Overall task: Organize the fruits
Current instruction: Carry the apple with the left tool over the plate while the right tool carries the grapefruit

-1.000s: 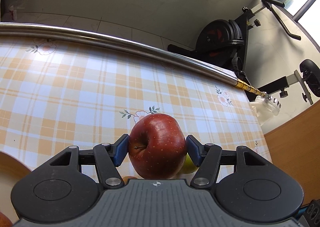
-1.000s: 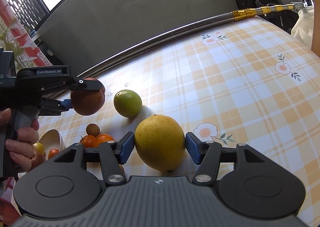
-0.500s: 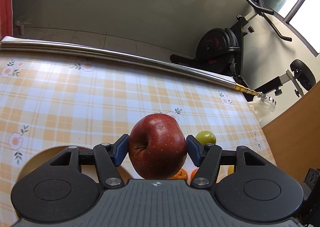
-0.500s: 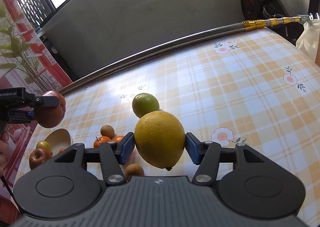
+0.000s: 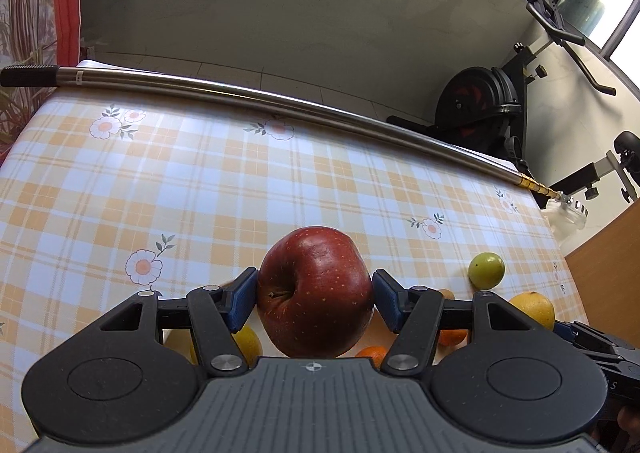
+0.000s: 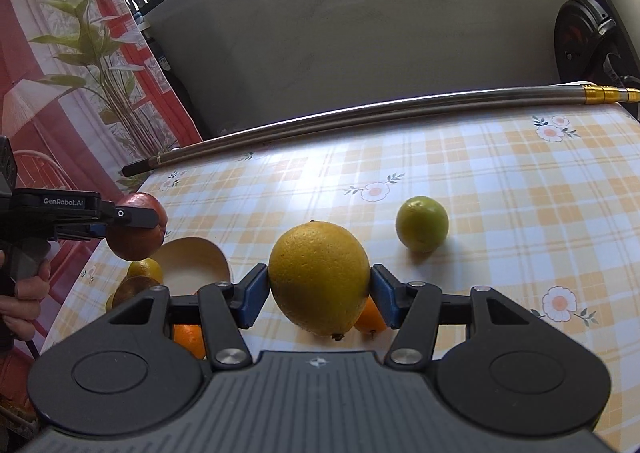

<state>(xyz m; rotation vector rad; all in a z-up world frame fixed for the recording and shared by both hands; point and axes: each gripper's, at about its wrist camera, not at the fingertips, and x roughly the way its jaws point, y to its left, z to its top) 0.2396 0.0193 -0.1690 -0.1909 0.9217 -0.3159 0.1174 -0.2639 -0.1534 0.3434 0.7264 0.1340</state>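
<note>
I count one red apple [image 5: 316, 293], one big yellow lemon [image 6: 319, 278], one green lime [image 6: 421, 223] and one bowl [image 6: 191, 261]; the small oranges are partly hidden, so I can't count them. My left gripper [image 5: 315, 295] has its jaws clamped on the apple, above the bowl. My right gripper [image 6: 318, 289] has its jaws closed on the lemon, lifted off the table [image 6: 500, 189]; the lime lies beyond them, right.

One red apple [image 5: 316, 293], one large lemon [image 6: 319, 278], one green lime [image 6: 421, 224], one wooden bowl [image 6: 192, 259] and two grippers share the checked tablecloth [image 6: 500, 189]; several small oranges sit partly hidden.
</note>
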